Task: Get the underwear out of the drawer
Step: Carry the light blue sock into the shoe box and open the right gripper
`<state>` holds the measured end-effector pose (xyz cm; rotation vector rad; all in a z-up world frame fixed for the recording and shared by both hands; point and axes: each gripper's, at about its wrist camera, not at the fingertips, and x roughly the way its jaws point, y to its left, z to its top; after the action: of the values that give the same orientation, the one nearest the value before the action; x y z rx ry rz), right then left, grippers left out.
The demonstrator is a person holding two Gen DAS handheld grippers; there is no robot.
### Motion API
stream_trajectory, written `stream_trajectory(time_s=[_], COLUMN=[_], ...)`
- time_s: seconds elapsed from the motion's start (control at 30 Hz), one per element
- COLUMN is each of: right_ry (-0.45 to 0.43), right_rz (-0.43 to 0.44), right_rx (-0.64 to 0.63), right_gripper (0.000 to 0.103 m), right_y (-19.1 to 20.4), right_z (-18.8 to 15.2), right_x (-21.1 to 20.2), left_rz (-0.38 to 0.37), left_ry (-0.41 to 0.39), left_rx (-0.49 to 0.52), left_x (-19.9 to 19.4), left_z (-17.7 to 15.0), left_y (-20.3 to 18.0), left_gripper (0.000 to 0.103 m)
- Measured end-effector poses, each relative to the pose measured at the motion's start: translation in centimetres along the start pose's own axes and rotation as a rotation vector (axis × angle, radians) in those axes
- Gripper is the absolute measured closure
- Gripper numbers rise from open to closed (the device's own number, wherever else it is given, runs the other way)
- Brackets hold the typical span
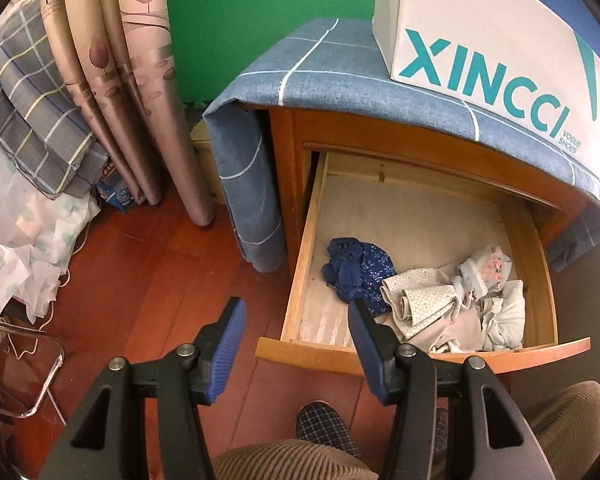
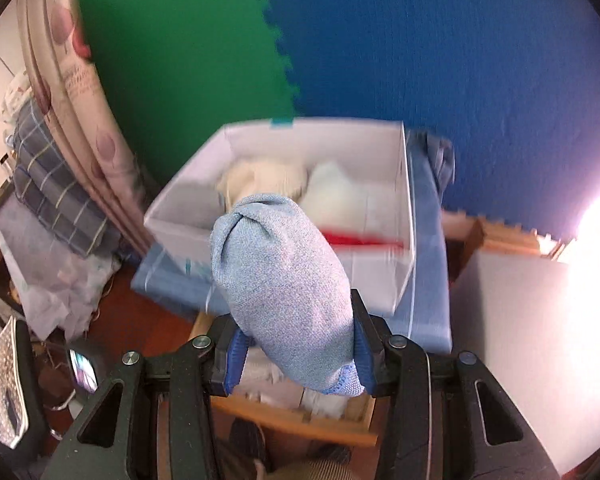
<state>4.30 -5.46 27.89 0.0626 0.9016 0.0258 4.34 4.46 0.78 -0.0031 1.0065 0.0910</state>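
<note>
In the left wrist view the wooden drawer (image 1: 300, 280) stands pulled open. Inside lie a dark blue piece of underwear (image 1: 358, 268) and a pile of beige and pale grey underwear (image 1: 452, 304). My left gripper (image 1: 296, 320) is open and empty, hovering over the drawer's front left corner. In the right wrist view my right gripper (image 2: 296, 344) is shut on a light blue piece of underwear (image 2: 284, 280) and holds it up in front of a white shoe box (image 2: 396, 280). The box holds cream and white garments (image 2: 268, 180). The drawer's front edge (image 2: 292, 420) shows below the gripper.
The nightstand top is covered by a blue checked cloth (image 1: 332, 64), with the white box (image 1: 480, 40) on it. Curtains (image 1: 140, 100) and folded bedding (image 1: 36, 120) stand at the left. A slippered foot (image 1: 324, 424) and knees sit below the drawer.
</note>
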Motion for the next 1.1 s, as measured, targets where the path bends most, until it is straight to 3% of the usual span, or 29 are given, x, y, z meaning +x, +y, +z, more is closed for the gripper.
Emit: stream_trajectory(time_s=[0.17,0.4,0.67,0.9,1.1], right_ry=[-0.016,0.055,0.157,0.189,0.147], right_rz=[-0.041,-0.103,-0.166,-0.188,-0.183], right_rx=[-0.015,-0.005,0.021,0.026,0.010], right_gripper=[0.061,0.061,0.060,0.057,0.030], right_y=[0.4,-0.6,-2.1,-2.9,-2.7], right_z=[4.0,6.8,6.2,5.5,5.7], right_x=[1.5,6.0,11.5,13.1,12.1], left_rz=[0.006,-0.016,-0.058,-0.074,-0.086], left_ry=[0.002,0.015,0.038,0.035,0.038], left_rx=[-0.002,-0.037,-0.053,-0.063,-0.072], left_x=[0.1,0.4,0.9,0.9,1.0], left_z=[0.0,-0.1,-0.1,-0.1,-0.1], left_y=[0.1,0.8,1.0,1.0,1.2], left_gripper=[0.049,0.049,0.049,0.049,0.049])
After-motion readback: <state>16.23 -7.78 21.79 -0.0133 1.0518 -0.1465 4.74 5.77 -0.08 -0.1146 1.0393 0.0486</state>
